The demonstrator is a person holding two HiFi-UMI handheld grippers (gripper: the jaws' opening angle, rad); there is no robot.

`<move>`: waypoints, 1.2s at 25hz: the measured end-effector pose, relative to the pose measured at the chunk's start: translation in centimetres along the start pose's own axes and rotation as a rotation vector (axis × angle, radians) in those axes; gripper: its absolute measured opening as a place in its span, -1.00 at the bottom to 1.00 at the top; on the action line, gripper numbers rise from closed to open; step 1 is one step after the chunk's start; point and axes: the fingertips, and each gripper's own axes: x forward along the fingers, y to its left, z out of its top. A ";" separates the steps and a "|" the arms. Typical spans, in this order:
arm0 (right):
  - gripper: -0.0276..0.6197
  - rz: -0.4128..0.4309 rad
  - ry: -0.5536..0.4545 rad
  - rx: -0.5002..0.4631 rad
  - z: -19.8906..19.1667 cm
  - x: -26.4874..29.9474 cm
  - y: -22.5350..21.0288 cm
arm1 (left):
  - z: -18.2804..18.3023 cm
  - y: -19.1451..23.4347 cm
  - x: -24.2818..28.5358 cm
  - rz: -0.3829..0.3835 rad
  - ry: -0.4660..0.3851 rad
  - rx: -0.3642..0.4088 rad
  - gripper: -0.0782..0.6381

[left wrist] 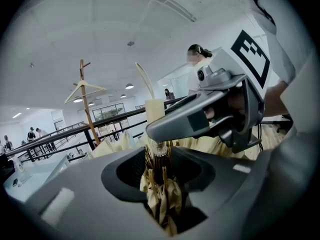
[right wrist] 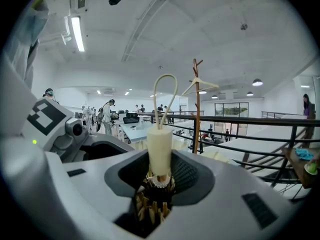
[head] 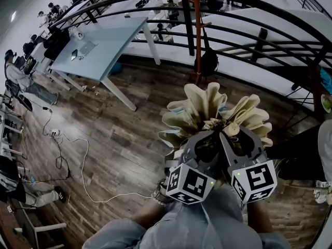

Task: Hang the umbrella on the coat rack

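Room: you stand in a large open hall with a white ceiling and ceiling lights; people are at desks along the far left.
Floor (head: pixel 114 139): dark wood planks, with a white cable (head: pixel 78 154) trailing across them on the left.
Railing (head: pixel 249 40): black bars curve across the far side, just behind the coat rack.
Table (head: pixel 104 45): pale blue, far left, well apart from you.
Coat rack (head: pixel 197 30): a thin wooden pole, upright, straight ahead on the far side, with a black bag (head: pixel 208 61) hanging on it and a hanger (right wrist: pixel 200 86) near its top.
Your arms: both forearms in pale sleeves (head: pixel 197 227) reach forward side by side, and the two grippers angle in towards each other and tip slightly down.
Umbrella (head: pixel 207 110): cream and folded, held in the air between you and the coat rack, clear of it. Its long axis runs away from you, with the cloth folds fanned out on the far side.
Left gripper (head: pixel 205 144): jaws stand wide around the rib bundle, with a dark gap beside it.
Right gripper (head: pixel 233 141): jaws clamp the cluster of rib tips.
Handle (right wrist: pixel 160 151): a cream cylinder that rises past the jaws, pointing up and far.
Strap loop (right wrist: pixel 165 94): stands up from the handle's end.
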 end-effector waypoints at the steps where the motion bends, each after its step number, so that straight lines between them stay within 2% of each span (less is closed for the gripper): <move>1: -0.51 -0.001 -0.002 0.002 0.0 -0.2 0.0 | 0.1 -0.2 0.0 -0.002 -0.002 -0.007 -0.34; 4: -0.51 -0.004 -0.004 0.008 0.0 -1.0 -0.5 | 0.8 -0.9 0.0 -0.010 -0.013 -0.020 -0.34; 8: -0.51 -0.009 -0.001 0.023 -0.5 -1.4 -1.5 | 1.2 -1.5 0.7 -0.012 -0.008 0.001 -0.35; 16: -0.51 -0.032 0.000 0.028 -0.7 -2.1 -1.8 | 1.7 -2.1 1.1 -0.031 -0.031 0.008 -0.59; 30: -0.51 -0.044 0.017 0.038 -0.8 0.5 -4.5 | 1.3 0.4 4.0 -0.043 -0.040 -0.034 -0.73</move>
